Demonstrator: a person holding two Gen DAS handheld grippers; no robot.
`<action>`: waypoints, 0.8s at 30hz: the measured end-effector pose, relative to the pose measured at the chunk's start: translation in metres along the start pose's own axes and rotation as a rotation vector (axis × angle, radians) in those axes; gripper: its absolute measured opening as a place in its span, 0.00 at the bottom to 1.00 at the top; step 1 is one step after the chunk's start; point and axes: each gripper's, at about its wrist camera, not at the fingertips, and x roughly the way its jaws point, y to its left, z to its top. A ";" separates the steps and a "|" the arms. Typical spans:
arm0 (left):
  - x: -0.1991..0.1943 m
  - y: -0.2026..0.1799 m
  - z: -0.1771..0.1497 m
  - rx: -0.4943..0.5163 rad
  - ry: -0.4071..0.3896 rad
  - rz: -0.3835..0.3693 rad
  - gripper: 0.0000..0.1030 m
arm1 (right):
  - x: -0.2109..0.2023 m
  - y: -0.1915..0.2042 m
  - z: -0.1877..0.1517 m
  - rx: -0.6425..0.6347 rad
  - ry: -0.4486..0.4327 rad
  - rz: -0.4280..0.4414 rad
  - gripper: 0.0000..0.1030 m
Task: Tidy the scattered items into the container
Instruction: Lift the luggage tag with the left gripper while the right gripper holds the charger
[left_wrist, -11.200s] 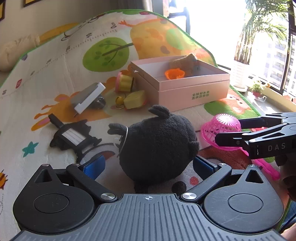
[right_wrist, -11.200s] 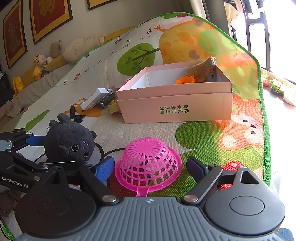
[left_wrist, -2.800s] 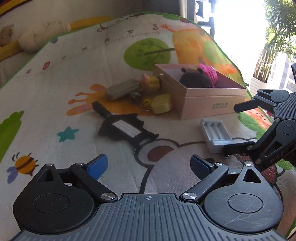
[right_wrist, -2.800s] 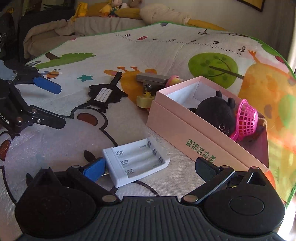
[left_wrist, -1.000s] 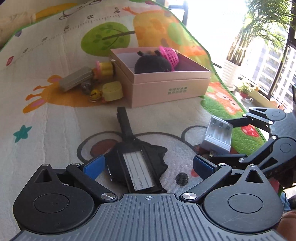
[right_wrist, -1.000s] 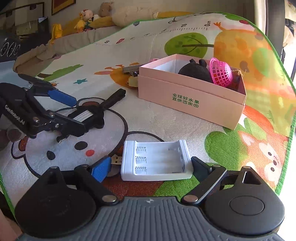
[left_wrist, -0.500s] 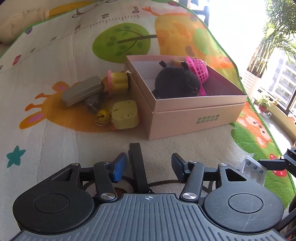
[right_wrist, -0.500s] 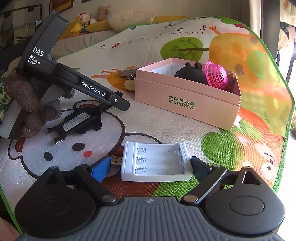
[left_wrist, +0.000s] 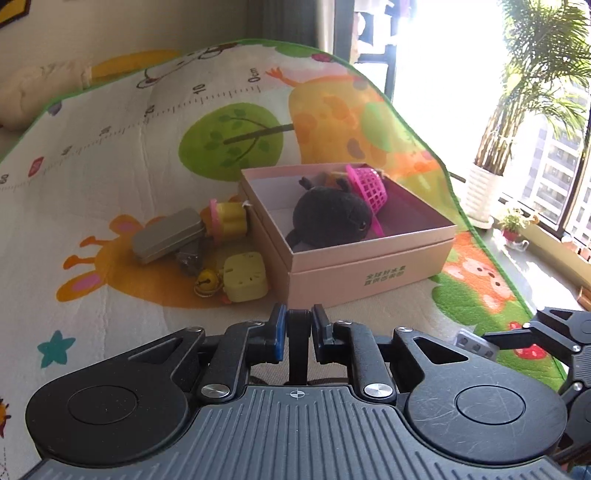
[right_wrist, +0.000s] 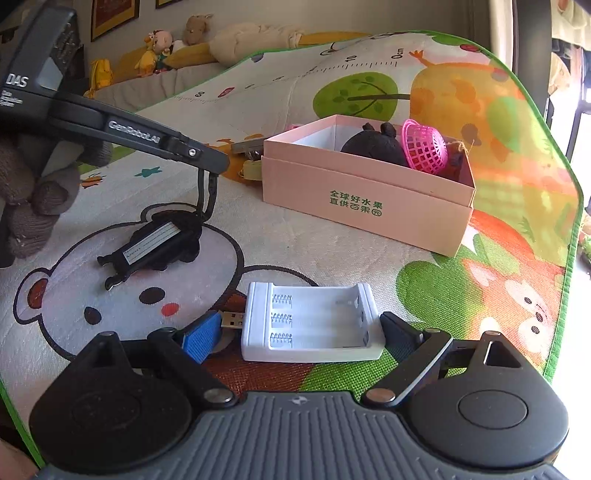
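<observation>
Left gripper (left_wrist: 298, 334) pinches the flat black luggage tag's strap (left_wrist: 298, 343); only the right view shows the tag body (right_wrist: 155, 245); right gripper (right_wrist: 295, 332) gapes around the white plastic battery charger (right_wrist: 310, 323).

We see the pink box (left_wrist: 369, 273) open at the top; the black plush (left_wrist: 328, 221) and the pink basket (left_wrist: 369, 188) fill its far half, leaving the near left corner free. A cluster blocks its left flank: the grey case (left_wrist: 166, 236), the yellow cube (left_wrist: 245, 277) and the bell (left_wrist: 207, 284). Between the box and the white battery holder (right_wrist: 310, 321), we find bare play mat (right_wrist: 314, 243). The left gripper (right_wrist: 207, 173) crosses above the black luggage tag (right_wrist: 155, 243).
</observation>
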 end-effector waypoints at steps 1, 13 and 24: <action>-0.012 -0.004 0.001 0.001 -0.021 -0.017 0.17 | 0.000 0.000 0.000 0.003 -0.001 -0.003 0.89; -0.070 -0.005 -0.042 -0.029 -0.026 -0.055 0.17 | 0.000 0.002 0.000 -0.006 -0.001 -0.028 0.89; -0.026 -0.007 -0.067 0.047 0.132 -0.051 0.88 | 0.001 0.002 0.000 -0.003 0.005 -0.028 0.89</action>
